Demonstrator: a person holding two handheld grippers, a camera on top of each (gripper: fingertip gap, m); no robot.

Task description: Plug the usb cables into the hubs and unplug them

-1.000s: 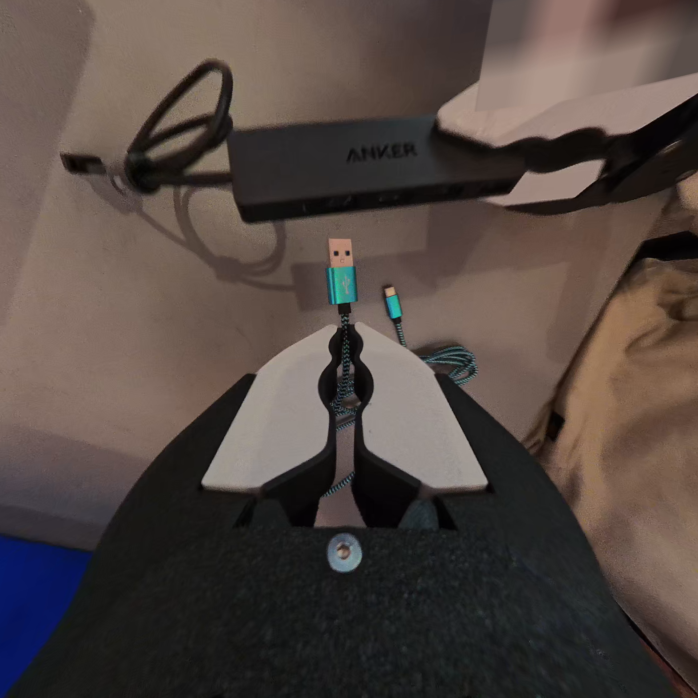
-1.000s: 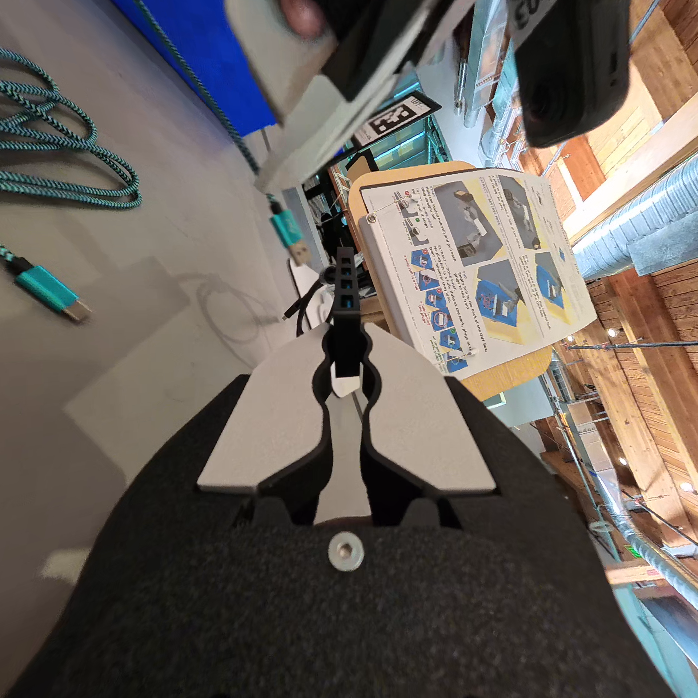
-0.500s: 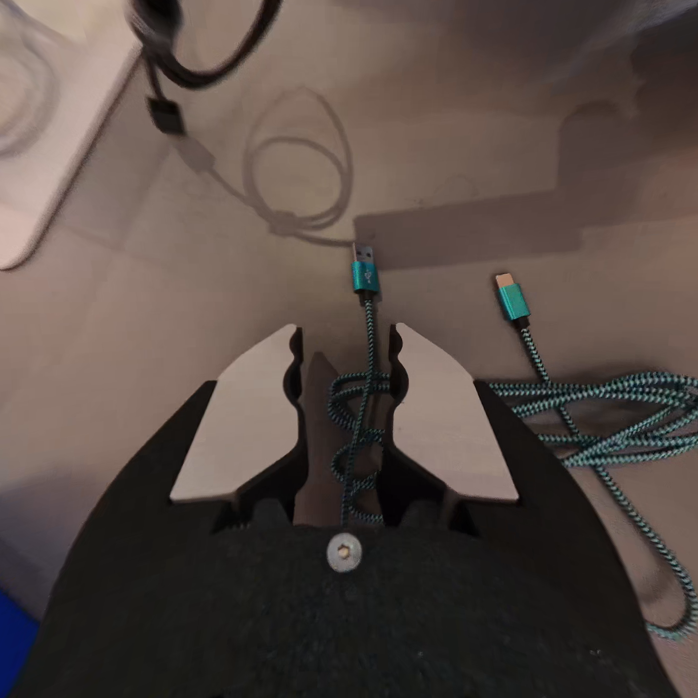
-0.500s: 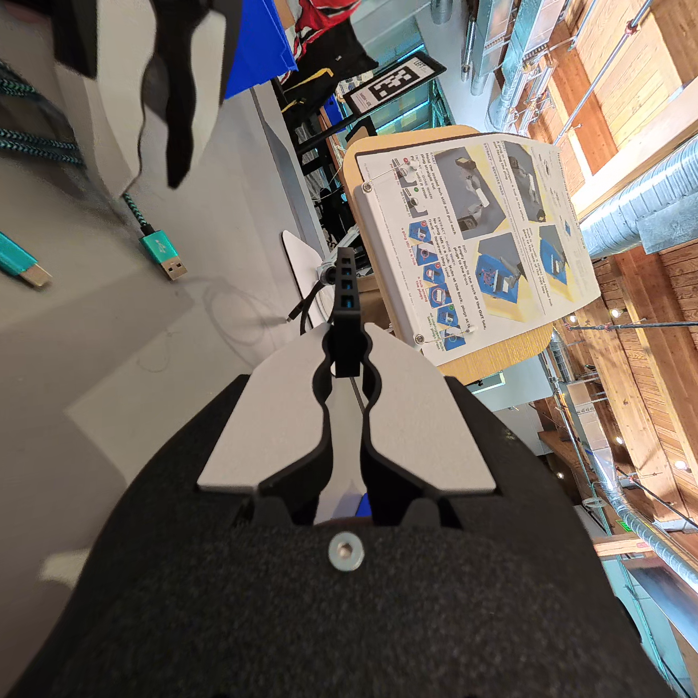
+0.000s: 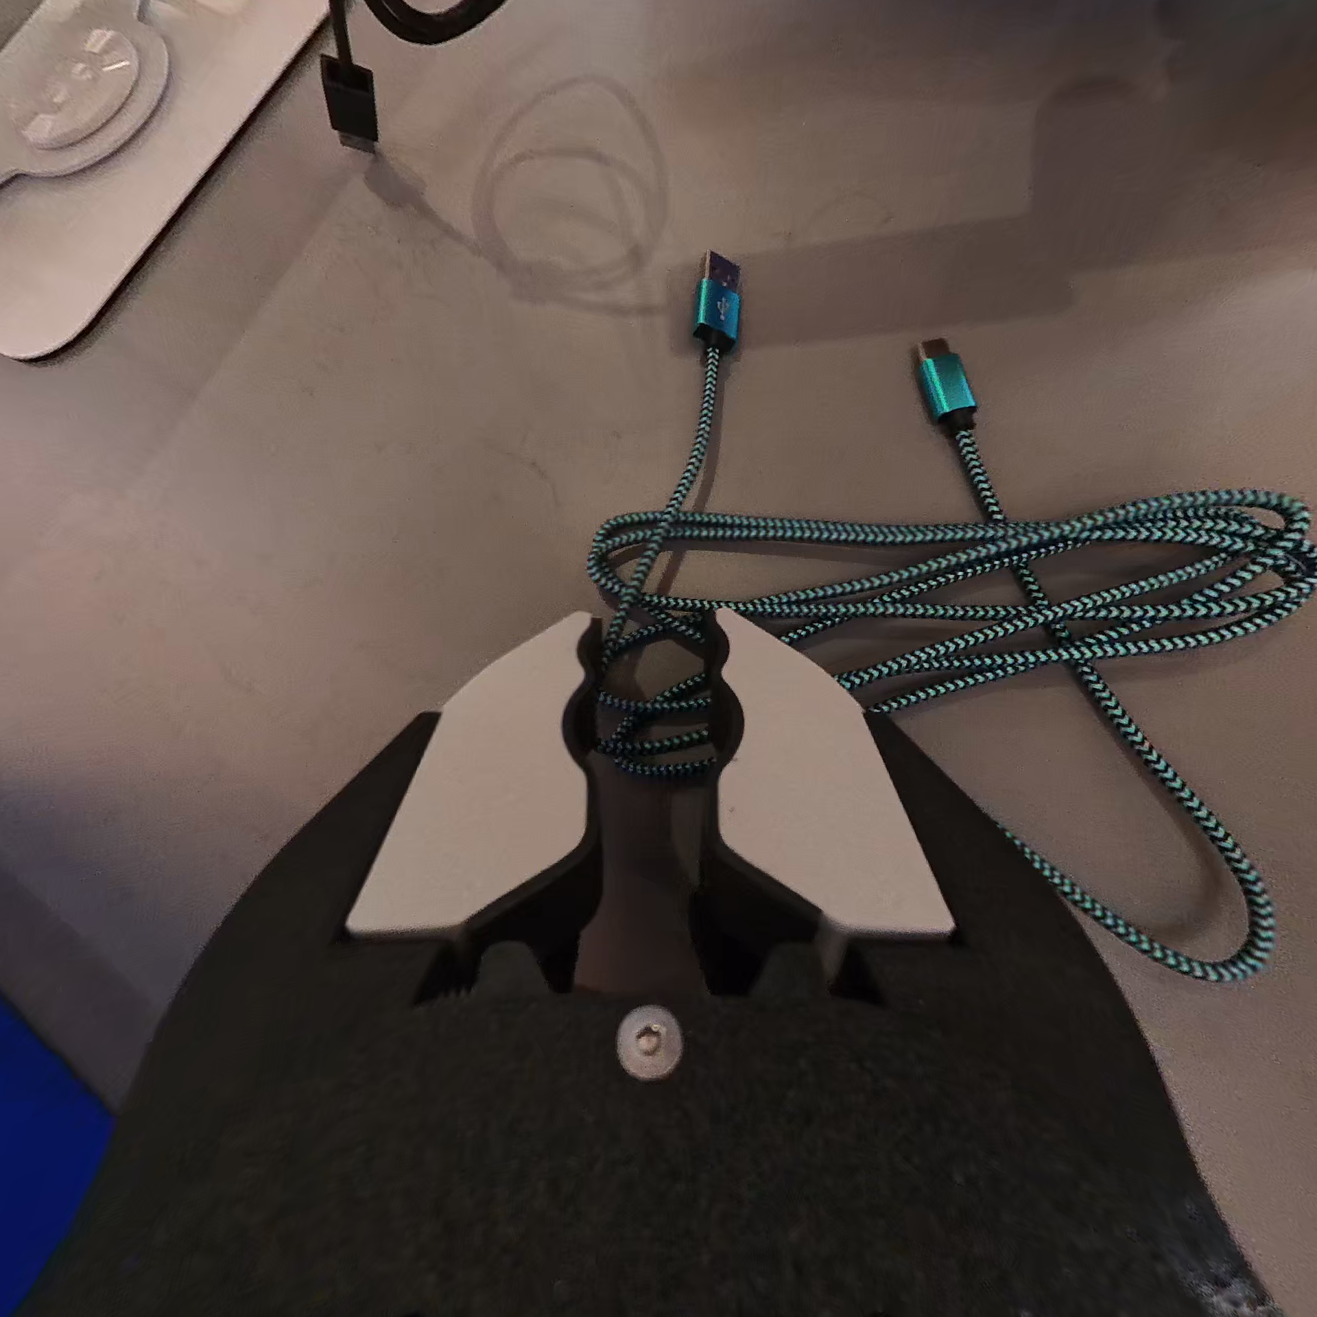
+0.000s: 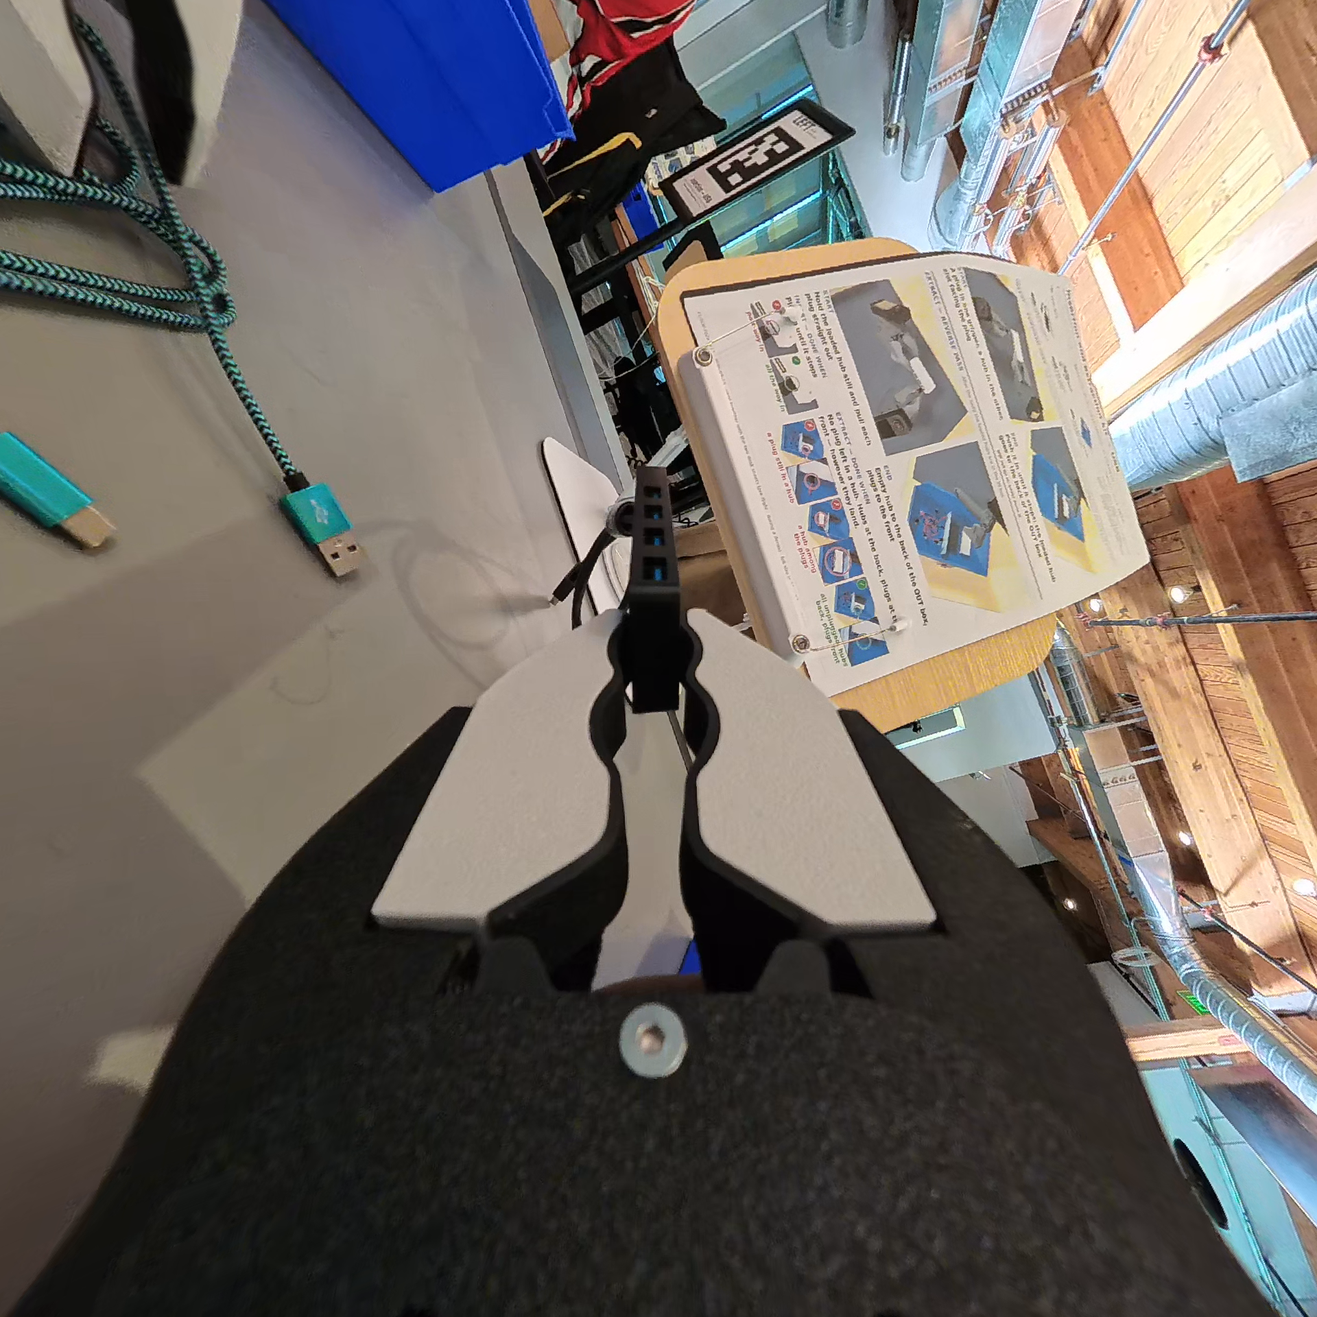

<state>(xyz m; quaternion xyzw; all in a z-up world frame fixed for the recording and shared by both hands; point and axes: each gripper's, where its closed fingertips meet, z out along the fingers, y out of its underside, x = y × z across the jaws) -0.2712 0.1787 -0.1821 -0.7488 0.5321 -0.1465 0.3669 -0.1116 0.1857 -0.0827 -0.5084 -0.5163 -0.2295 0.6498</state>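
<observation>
My right tool is squeezing the black hub above the table. My left tool is hanging open and empty over the teal cable, which is lying loose mid-table, so its loops might be snagging if I grab wrong.

Braided cable, right of centre in the left wrist view: woven teal-and-black cloth sheath, matt. USB-A plug: glossy teal metallic sleeve, bare metal tip. Table: smooth, matt grey. Left gripper: smooth matt pale finger plates on a rough, grainy black body. Hub, centre of the right wrist view: matt black plastic. Board at upper right: pale wood.
</observation>
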